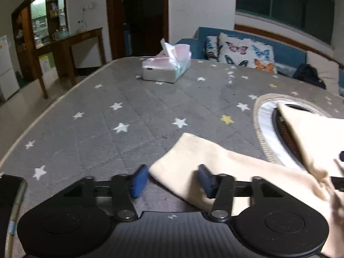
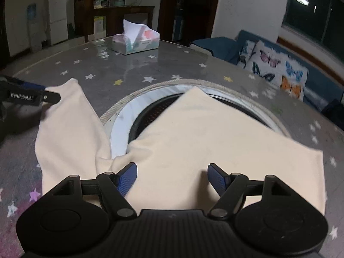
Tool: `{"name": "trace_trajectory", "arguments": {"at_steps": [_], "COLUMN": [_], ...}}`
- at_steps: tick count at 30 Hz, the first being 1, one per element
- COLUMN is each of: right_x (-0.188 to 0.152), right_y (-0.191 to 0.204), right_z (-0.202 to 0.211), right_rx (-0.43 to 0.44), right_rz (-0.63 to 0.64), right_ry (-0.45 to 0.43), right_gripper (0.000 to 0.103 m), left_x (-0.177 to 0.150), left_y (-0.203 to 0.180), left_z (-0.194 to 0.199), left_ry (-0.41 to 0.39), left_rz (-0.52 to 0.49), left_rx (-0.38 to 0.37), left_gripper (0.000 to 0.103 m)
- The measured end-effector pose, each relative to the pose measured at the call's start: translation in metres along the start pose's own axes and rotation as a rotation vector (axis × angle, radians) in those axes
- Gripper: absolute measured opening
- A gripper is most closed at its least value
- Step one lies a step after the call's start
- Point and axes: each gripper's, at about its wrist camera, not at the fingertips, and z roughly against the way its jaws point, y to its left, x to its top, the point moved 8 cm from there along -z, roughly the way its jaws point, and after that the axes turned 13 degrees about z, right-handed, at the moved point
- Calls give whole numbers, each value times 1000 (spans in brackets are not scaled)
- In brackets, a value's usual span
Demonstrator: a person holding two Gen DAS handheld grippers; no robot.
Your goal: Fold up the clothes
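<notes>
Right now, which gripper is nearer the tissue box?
Cannot tell. The left gripper hovers over a sleeve, the right gripper over the shirt's body; the tissue box sits far across the table.

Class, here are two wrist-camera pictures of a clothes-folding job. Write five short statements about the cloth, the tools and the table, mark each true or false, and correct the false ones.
1. The left tool is clamped shut on the cream garment. False: its pads stand apart, with the garment's end lying between them.
2. The right tool is open above the garment. True.
3. The tissue box sits on top of the garment. False: it stands apart from it, at the far side of the table.
4. Part of the garment lies across the round opening in the table. True.
5. The table cover is plain red. False: it is grey with stars.
</notes>
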Motion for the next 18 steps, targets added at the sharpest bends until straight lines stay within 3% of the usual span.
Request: {"name": "trace_trajectory", "arguments": {"at_steps": [2,4,8,13,18], "right_x": [0,-1,-3,-14,-21], "right_y": [3,7,15,42,68], "right_z": [7,15,30,49,56], "right_rx": [-7,-14,-21,38,51], "right_rz": [22,44,86,140,179], "right_ry": [-2,-3,-7,-13,-40], "right_gripper": [74,77,79,80,81], "left_x": [-1,-1,0,3,-2], "left_y": [-2,-1,5,16,19], "left_z": [1,4,17,52,50], "left_ry": [0,-5,-33,-93,-96], "left_rz": [9,23,57,113,75], "left_rx": [-22,-34,-29,-38,-3], "left_gripper": [17,14,13,13,14]}}
